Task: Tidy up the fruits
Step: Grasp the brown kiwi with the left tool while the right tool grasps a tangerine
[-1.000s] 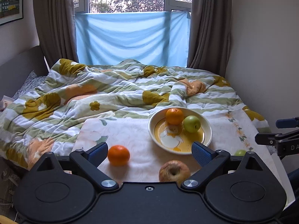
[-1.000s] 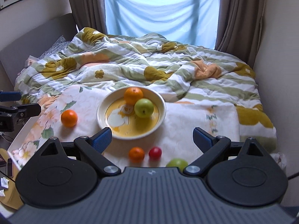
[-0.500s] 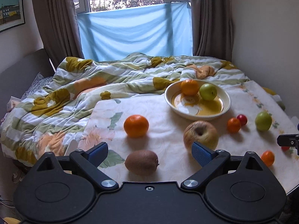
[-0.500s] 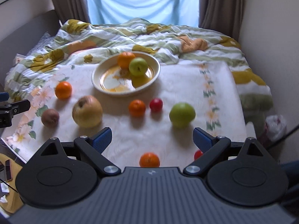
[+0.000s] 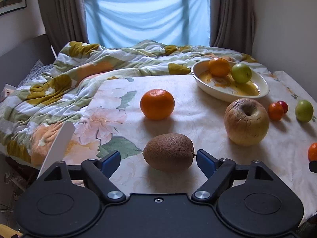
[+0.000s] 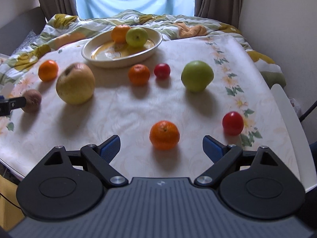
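Observation:
A brown kiwi [image 5: 168, 151] lies on the flowered tablecloth between the fingers of my left gripper [image 5: 158, 159]. Its jaws are closing, with a gap still showing at the left pad. A small orange [image 6: 164, 134] sits between the wide-apart fingers of my open right gripper [image 6: 161, 144], untouched. The cream bowl [image 6: 122, 63] at the back holds an orange [image 6: 119, 33] and a green apple [image 6: 137, 36]. Loose on the cloth are a big yellowish apple [image 6: 75, 83], an orange [image 6: 48, 70], a smaller orange [image 6: 138, 74], two red fruits [image 6: 162, 70] [image 6: 232, 123] and a green apple [image 6: 197, 75].
A rumpled flowered quilt [image 5: 79, 79] covers the bed behind the table. A white chair back [image 6: 287, 129] stands at the table's right edge, and another white slat [image 5: 57, 144] at its left. The wall is close on the right.
Both grippers have sunk toward the table and the fruits loom larger. The left jaws have narrowed around the kiwi. The small orange now lies between the right fingers.

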Motion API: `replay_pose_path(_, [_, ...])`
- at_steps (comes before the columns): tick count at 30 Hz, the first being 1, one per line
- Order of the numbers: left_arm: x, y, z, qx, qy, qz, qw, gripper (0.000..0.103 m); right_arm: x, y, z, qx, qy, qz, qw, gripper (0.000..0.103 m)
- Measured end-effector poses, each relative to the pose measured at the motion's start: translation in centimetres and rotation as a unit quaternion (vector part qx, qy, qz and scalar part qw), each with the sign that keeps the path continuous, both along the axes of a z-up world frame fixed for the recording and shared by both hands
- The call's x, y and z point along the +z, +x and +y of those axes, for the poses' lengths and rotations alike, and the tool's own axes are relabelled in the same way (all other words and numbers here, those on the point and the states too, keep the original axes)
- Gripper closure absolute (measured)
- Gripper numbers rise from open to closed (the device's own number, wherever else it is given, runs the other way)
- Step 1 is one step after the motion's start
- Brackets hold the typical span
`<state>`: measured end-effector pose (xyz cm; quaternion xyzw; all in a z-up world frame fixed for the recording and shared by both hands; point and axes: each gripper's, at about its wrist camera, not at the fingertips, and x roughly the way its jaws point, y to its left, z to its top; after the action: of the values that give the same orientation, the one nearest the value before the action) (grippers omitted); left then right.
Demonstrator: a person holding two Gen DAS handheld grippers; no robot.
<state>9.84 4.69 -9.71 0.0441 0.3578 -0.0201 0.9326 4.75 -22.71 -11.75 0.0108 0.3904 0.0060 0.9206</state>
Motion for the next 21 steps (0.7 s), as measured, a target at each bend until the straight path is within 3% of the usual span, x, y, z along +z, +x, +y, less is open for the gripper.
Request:
replay_pose_path(12, [-1.4,2.3,0.8,-0.012,-0.053,0.042,0.9976,0.028,-0.9,0.3,0.5,-0.02,0.001,-0.006,1.0,0.004])
replay_pose_path(15, [-1.5,2.5,0.8,-0.015,-0.067,0.047,0.9965,0.033,-1.0,0.6,0.5,-0.023,-0.002,-0.006,1.0,0.009])
replay_pose_path(21, [-1.5,2.4,0.6,-0.013,-0.064,0.046,0.9968,0.034,-1.2,1.0,0.4,-0.028,-0.001,-0.002,1.0,0.022])
